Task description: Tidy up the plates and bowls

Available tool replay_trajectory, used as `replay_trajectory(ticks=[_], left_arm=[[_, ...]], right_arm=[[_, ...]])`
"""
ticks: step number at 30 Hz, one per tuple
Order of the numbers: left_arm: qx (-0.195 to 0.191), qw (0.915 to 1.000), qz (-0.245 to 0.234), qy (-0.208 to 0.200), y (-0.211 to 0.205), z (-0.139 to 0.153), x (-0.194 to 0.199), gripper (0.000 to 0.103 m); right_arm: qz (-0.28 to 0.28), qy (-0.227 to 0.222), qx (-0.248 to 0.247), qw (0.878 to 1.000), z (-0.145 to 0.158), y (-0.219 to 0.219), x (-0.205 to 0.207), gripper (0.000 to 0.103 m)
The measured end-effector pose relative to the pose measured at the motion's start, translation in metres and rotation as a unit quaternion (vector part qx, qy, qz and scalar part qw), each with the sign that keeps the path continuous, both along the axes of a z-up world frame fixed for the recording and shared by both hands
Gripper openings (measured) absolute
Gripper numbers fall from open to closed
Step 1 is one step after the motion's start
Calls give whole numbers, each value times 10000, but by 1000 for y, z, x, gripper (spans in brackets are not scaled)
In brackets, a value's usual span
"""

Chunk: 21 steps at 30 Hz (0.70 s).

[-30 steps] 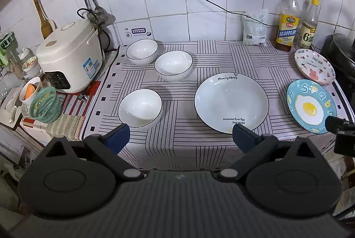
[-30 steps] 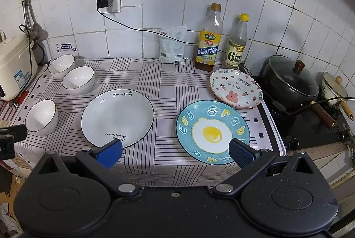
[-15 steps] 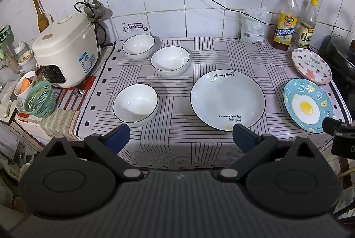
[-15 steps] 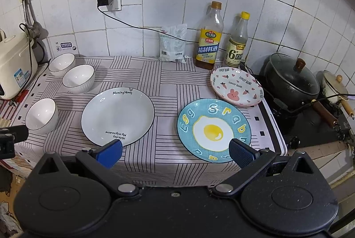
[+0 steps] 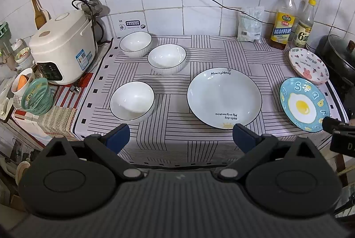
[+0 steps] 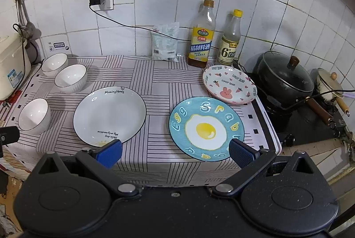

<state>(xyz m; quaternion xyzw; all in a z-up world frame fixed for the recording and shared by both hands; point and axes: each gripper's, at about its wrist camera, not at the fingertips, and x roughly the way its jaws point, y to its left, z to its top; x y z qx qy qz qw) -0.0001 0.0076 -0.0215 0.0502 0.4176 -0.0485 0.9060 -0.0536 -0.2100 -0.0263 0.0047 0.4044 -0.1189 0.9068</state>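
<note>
Nothing is gripped yet: the left claw [image 5: 180, 134] and the right claw [image 6: 175, 151] both hang off the front edge of the surface [image 5: 221, 51] with their fingers spread wide and nothing between them, which reads as a survey before the first pick.

The crockery lies unsorted on the striped cloth. Three white bowls sit toward the left edge: one at the back left corner [image 5: 135, 44], one just beside it toward the middle [image 5: 166, 58], and one nearer the front [image 5: 132, 100], apart from the other two. Being alike in shape, they look fit to nest.

The large white plate [image 5: 224, 97] lies flat in the middle, close to the front edge. The blue egg plate [image 6: 206, 128] lies near the front right corner, directly ahead of the right claw, so it is probably that claw's first target. The pink rabbit plate [image 6: 229, 87] sits behind it at the right edge, near the bottles.
</note>
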Motion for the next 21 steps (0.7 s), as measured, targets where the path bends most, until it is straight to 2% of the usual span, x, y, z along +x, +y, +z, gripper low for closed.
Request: replay_trajectory(ticks=[21], left_arm=[[-28,9999,44,122,2,-4,-1,100]], right_arm=[[-46,-13,-68,10000,-4,-8,-9,103]])
